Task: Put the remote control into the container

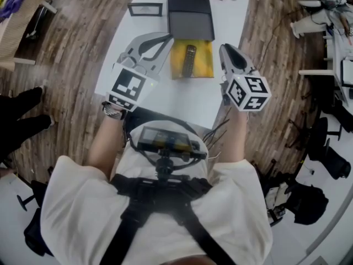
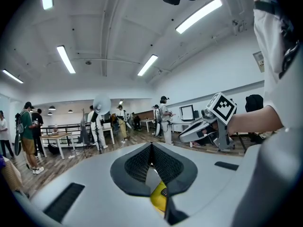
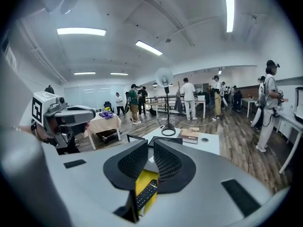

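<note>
A: Where's the remote (image 1: 190, 59)?
B: Lying on yellow mat (image 1: 205, 59), mid-frame, just below container (image 1: 190, 21). Pickup isn't starting yet.
A: Tongs?
B: Left tongs (image 1: 165, 39) closed, right tongs (image 1: 227, 51) showing slim gap. Both empty, flanking it. Next prob. needs widening one, lowering onto remote.

Black remote control (image 1: 189, 59), yellow container (image 1: 203, 63)

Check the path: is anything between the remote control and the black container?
Nothing visible. The remote control lies on a yellow mat whose far edge meets the near side of the black container, nothing between them. The left hand-held gripper and right hand-held gripper flank the mat, beside the path.
</note>
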{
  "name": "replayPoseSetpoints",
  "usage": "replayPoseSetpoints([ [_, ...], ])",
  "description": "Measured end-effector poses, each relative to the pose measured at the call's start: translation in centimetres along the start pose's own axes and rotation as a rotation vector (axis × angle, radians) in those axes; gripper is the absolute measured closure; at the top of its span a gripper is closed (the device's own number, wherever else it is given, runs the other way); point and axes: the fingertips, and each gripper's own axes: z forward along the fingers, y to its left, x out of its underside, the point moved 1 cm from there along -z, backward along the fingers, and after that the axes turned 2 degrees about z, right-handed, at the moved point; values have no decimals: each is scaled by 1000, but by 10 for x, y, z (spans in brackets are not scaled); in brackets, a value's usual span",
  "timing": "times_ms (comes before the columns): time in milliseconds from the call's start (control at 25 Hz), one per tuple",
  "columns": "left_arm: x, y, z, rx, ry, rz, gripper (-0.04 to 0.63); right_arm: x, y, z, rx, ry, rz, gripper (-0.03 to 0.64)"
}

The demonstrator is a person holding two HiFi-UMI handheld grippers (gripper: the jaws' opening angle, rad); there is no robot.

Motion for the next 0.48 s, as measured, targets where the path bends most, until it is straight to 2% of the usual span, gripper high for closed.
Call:
replayPoseSetpoints([
  [160,-12,-2,4,9,-18,18,584,-18,0,-19,22,-64,-18,611],
  [480,-49,-5,15,29,-77,55,584,-56,6,-57,35,-148,-53,611],
])
